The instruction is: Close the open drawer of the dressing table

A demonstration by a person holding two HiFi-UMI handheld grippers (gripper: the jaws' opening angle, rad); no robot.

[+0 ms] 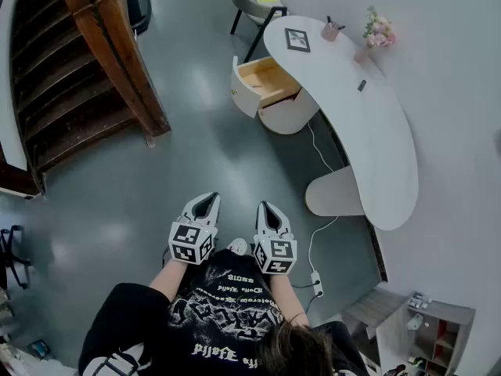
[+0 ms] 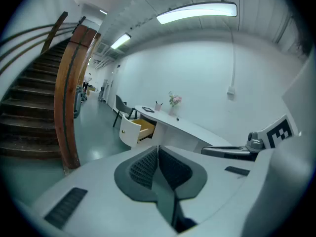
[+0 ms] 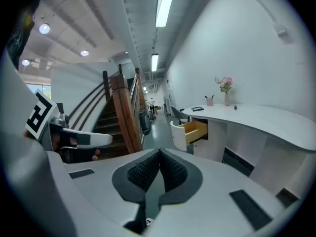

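- The left gripper point(image 1: 207, 199) has its jaws pressed together with nothing between them. The right gripper point(image 1: 264, 207) is closed and empty as well. They sit side by side in front of the person, tipped a little downward.
- Bare grey floor point(image 1: 196, 147) lies ahead of them. A white cable point(image 1: 317, 233) trails across it on the person's right, from the desk side to a power strip point(image 1: 316, 282).
- The drawer point(image 1: 264, 79) is pulled out of the far pedestal of the curved white desk point(image 1: 383, 155), well apart from both grippers. Its wooden inside shows, and its white front faces the open floor.
- The step in hand looks like the approach. The person would do best to walk round until square to the drawer front, keeping clear of the cable.
- Closed jaws suit a push. One gripper's tip should meet the middle of the front and press straight along the drawer's run, so it does not skew.
- Easing off near the end should spare the flowers point(image 1: 379, 30) and the frame point(image 1: 297, 40) on the desk top a jolt.
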